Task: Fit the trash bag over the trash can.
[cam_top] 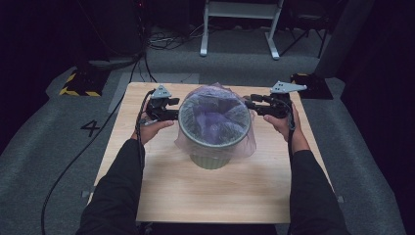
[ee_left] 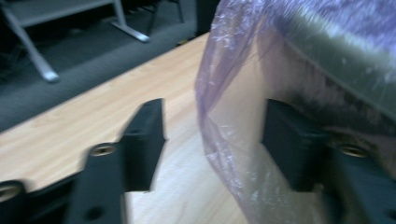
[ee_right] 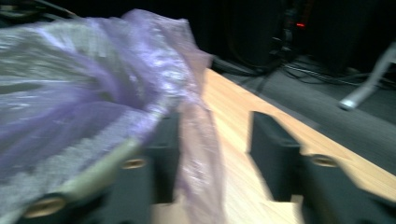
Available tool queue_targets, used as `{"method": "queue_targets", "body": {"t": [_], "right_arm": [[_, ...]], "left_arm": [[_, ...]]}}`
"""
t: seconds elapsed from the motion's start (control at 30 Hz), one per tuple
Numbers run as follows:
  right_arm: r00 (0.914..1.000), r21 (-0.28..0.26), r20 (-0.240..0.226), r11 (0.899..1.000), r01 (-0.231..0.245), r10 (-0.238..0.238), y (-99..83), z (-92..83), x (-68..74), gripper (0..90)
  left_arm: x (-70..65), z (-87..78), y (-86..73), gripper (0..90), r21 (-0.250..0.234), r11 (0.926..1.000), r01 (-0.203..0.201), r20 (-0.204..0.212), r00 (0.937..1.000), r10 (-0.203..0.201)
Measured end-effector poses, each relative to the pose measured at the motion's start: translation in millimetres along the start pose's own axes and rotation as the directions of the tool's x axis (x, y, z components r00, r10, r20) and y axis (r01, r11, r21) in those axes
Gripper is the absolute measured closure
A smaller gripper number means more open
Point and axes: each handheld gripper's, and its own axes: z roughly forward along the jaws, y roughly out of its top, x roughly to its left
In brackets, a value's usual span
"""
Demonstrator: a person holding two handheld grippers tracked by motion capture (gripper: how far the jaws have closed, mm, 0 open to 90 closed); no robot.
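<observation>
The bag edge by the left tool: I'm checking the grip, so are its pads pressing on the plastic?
Apart. In the left gripper view the bag hangs between the left tool's pads, with bare table showing in the gap.

It looked like a lab or recording studio: a small wooden counter [cam_top: 205, 196] stood alone on grey carpet [cam_top: 44, 161], with black-and-yellow hazard tape [cam_top: 77, 91] at ten o'clock, loose cables [cam_top: 166, 41] and a white metal stand [cam_top: 240, 27] at twelve, amid dark surroundings.

Dim room, grey carpet floor [cam_top: 44, 161], white frame legs [cam_top: 240, 29], yellow-black striped base [cam_top: 78, 84], floor cables [cam_top: 169, 39]
</observation>
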Motion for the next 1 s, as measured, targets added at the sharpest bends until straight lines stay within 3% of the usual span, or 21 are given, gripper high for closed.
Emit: {"method": "queue_targets", "body": {"t": [0.07,0.17,0.3,0.63,0.7,0.93,1.0], "right_arm": [[0.9998,0.004,-0.001,1.0,0.019,-0.019,1.3,2.2,1.7,78.5],[0.9989,-0.002,0.001,0.999,0.048,-0.048,2.8,4.0,4.8,89.6],[0.9988,-0.019,0.029,0.999,0.041,-0.04,3.1,4.0,4.6,90.0],[0.9946,-0.017,0.103,1.0,-0.007,0.009,-4.3,5.1,-3.5,90.0],[0.9949,-0.025,0.097,0.999,-0.024,0.026,-5.8,4.0,-5.8,90.0],[0.9966,-0.079,0.079,0.997,-0.017,0.023,2.6,-6.5,-3.1,90.0],[0.9984,-0.107,0.035,0.993,-0.041,0.045,4.8,-7.0,-3.7,66.0]], "left_arm": [[-0.7,-1.3,4.0,59.4,-0.004,0.9997,-0.023,0.01,0.9997,0.023],[-3.4,-1.7,6.9,74.4,-0.004,0.9977,-0.068,0.007,0.9977,0.068],[-3.8,1.3,6.9,89.3,0.01,0.9959,-0.09,-0.004,0.9959,0.09],[-0.5,11.0,6.9,89.9,0.054,0.9959,-0.073,-0.029,0.9968,0.075],[-0.2,11.1,6.6,89.9,0.049,0.9963,-0.07,-0.026,0.9971,0.072],[0.3,6.3,12.6,89.9,0.022,0.9974,-0.069,-0.039,0.9968,0.069],[-0.4,5.5,14.0,89.9,0.014,0.9976,-0.068,-0.041,0.9968,0.068]]}}
